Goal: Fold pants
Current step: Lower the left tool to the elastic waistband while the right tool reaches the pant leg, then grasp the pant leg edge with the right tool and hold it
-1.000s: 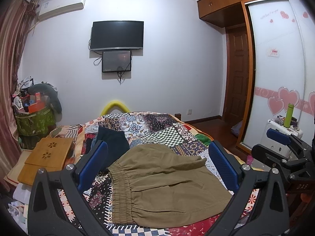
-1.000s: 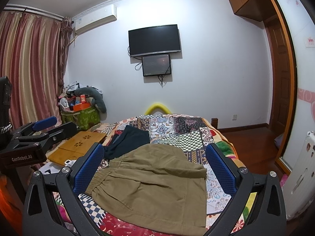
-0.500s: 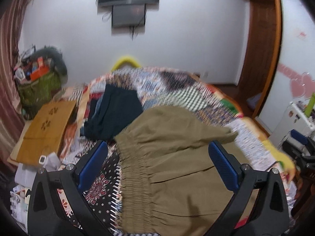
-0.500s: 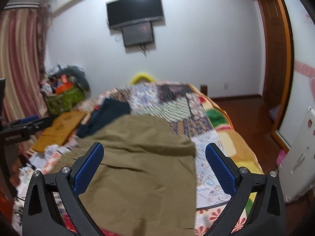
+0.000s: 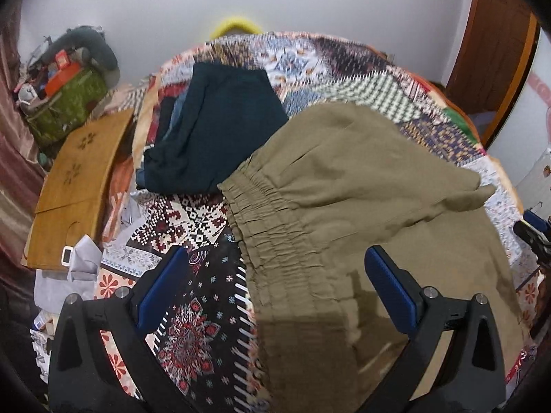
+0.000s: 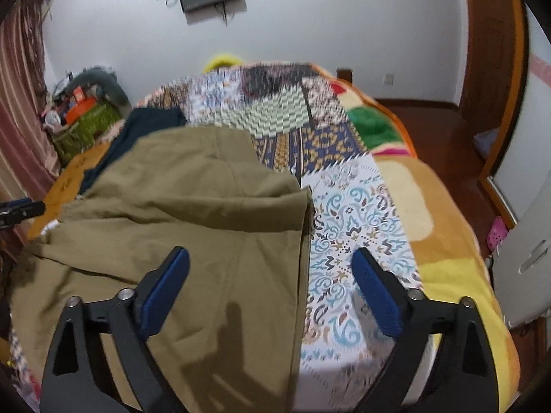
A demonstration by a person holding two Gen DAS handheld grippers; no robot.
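Olive-brown pants (image 5: 344, 206) lie loosely folded on the patchwork bedspread (image 5: 193, 227), with their elastic waistband (image 5: 275, 241) at the left. In the right wrist view the pants (image 6: 193, 206) fill the left half, their hem edge (image 6: 304, 241) running down the middle. My left gripper (image 5: 275, 285) is open and empty, hovering over the waistband. My right gripper (image 6: 270, 282) is open and empty, straddling the hem edge above the bed.
A dark teal garment (image 5: 220, 127) lies on the bed behind the pants. A wooden lap tray (image 5: 75, 186) and a green bag of clutter (image 5: 65, 103) stand left of the bed. A wooden door (image 6: 489, 51) and floor lie to the right.
Both grippers have tilted down and moved closer to the bed and the pants. Both stay open and the pants have not moved.
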